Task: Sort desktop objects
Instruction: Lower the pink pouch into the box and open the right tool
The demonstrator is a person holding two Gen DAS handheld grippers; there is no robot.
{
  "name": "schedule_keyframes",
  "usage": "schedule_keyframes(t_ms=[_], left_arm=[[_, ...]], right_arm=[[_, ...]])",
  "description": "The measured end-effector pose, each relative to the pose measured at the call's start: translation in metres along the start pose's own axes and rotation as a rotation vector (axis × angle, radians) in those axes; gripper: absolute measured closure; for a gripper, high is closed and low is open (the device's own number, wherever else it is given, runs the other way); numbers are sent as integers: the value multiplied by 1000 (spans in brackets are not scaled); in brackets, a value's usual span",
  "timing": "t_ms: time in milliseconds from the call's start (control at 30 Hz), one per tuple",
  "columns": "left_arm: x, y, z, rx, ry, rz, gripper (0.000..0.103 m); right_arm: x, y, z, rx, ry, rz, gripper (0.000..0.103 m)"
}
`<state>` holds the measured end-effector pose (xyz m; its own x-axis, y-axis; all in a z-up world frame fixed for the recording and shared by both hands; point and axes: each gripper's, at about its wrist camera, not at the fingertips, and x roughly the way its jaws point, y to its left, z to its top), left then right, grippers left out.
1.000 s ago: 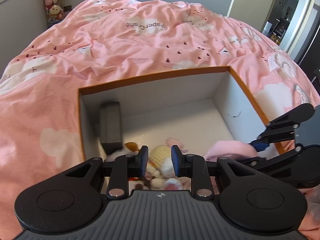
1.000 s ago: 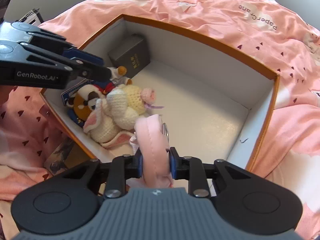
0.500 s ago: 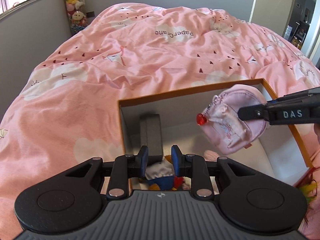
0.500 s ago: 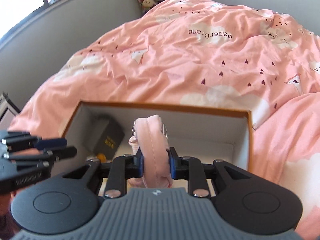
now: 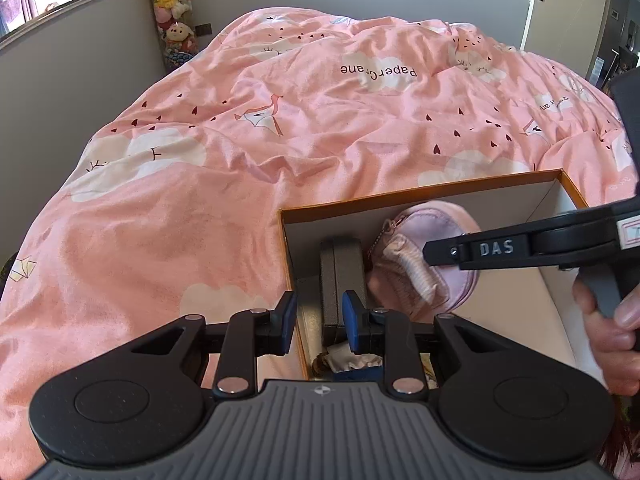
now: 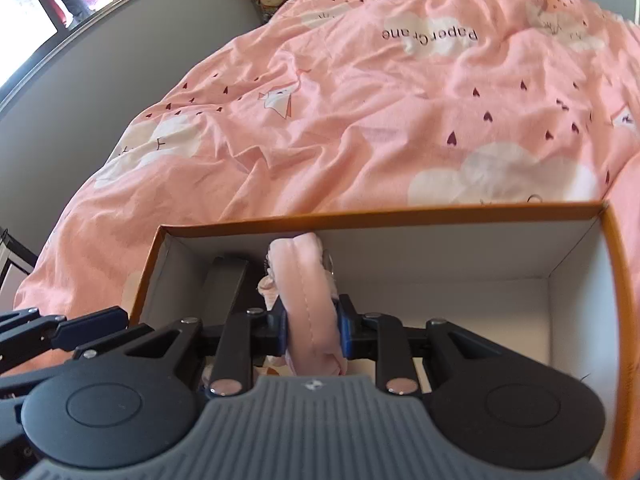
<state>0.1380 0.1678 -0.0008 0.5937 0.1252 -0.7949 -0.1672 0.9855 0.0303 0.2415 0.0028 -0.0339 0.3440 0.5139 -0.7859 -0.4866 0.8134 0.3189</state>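
An orange-rimmed white box (image 5: 420, 195) (image 6: 380, 216) sits on the pink bedspread. My right gripper (image 6: 313, 330) is shut on a pink round pouch (image 6: 306, 280) and holds it inside the box near the far wall; the pouch also shows in the left wrist view (image 5: 424, 256). A dark grey case (image 5: 340, 276) (image 6: 224, 292) stands against the box's left wall, next to the pouch. My left gripper (image 5: 319, 322) is open and empty, over the box's left edge. Plush toys (image 5: 340, 362) lie in the box's near corner, mostly hidden.
The pink bedspread (image 5: 280, 120) covers the bed all around the box. Stuffed toys (image 5: 172, 4) hang in the far corner by the window. A door (image 5: 568, 4) stands at the back right. The right half of the box floor (image 6: 460, 300) is bare.
The right gripper has lowered the pink pouch into the box beside the dark case. The left gripper has drawn back to the left, over the box's left edge.
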Motion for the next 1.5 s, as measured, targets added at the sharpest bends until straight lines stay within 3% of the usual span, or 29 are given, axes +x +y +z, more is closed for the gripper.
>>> schedule_keyframes(t_ms=[200, 367, 533, 667, 733, 867, 967, 1133, 1500], left_arm=[[2, 4, 0, -13, 4, -3, 74], [4, 9, -3, -20, 13, -4, 74], [3, 11, -5, -23, 12, -15, 74], [3, 11, -8, -19, 17, -31, 74], [2, 10, -9, -15, 22, -32, 74], [6, 13, -11, -33, 55, -49, 74], [9, 14, -12, -45, 65, -69, 75], [11, 15, -12, -49, 70, -71, 76], [13, 16, -13, -47, 73, -68, 76]], right_arm=[[6, 14, -2, 41, 8, 43, 76], [3, 15, -1, 10, 4, 97, 65], [-12, 13, -5, -143, 3, 148, 44], [-14, 16, -16, -361, 45, 142, 43], [-12, 17, -24, -462, 66, 108, 45], [0, 10, -29, -508, 113, 88, 74], [11, 8, -31, -531, 107, 66, 82], [24, 12, -27, -476, 107, 103, 88], [38, 33, -26, -427, 127, 140, 89]])
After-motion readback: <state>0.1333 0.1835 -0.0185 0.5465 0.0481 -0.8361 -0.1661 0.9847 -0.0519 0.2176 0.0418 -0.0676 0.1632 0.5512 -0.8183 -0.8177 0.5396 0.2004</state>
